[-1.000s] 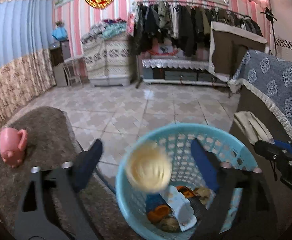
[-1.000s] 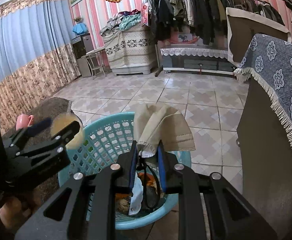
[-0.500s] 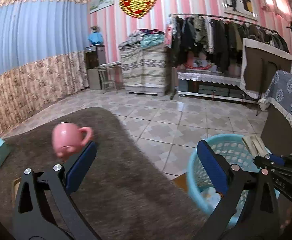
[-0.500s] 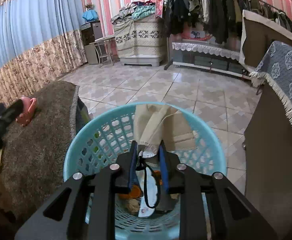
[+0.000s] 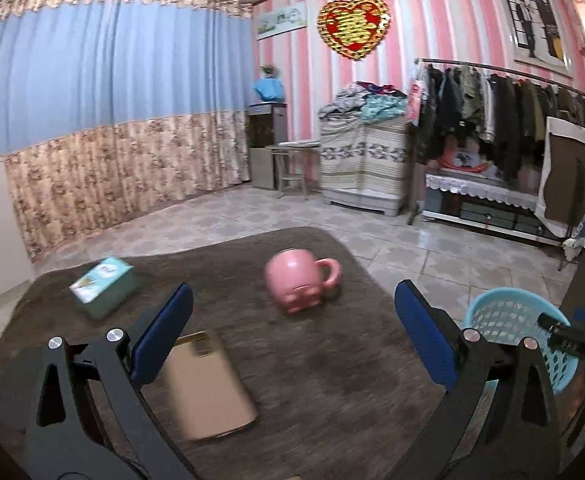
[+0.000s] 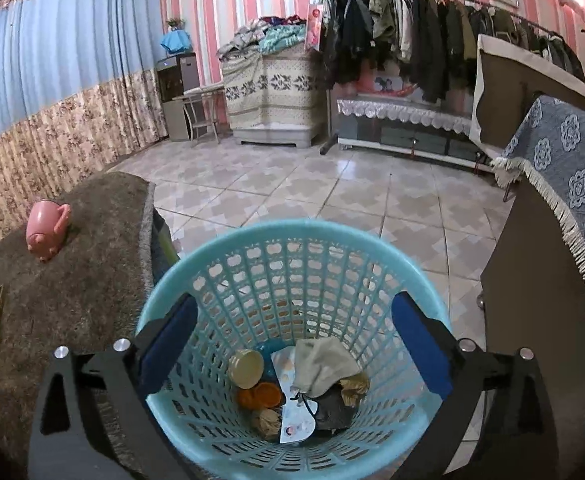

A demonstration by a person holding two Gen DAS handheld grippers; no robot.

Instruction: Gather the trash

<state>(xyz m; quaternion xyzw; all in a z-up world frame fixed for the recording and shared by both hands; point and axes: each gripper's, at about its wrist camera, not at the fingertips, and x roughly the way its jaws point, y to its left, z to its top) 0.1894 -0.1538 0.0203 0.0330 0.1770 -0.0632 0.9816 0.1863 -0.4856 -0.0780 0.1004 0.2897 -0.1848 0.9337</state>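
I saw the turquoise lattice basket (image 6: 292, 264) standing upright on the tiled floor beside the worktop, holding a crumpled beige cloth (image 6: 322, 364), a gold-lidded jar (image 6: 246, 368), orange lids (image 6: 261, 396) and paper scraps (image 6: 296, 424).

1. A table covered by a brown shaggy cloth (image 5: 324, 400) is seen.
2. A pink mug (image 5: 298, 280) is laid on its side there.
3. A teal box (image 5: 104, 286) is set left of the mug.
4. A phone (image 5: 208, 384) is laid nearer than the mug.
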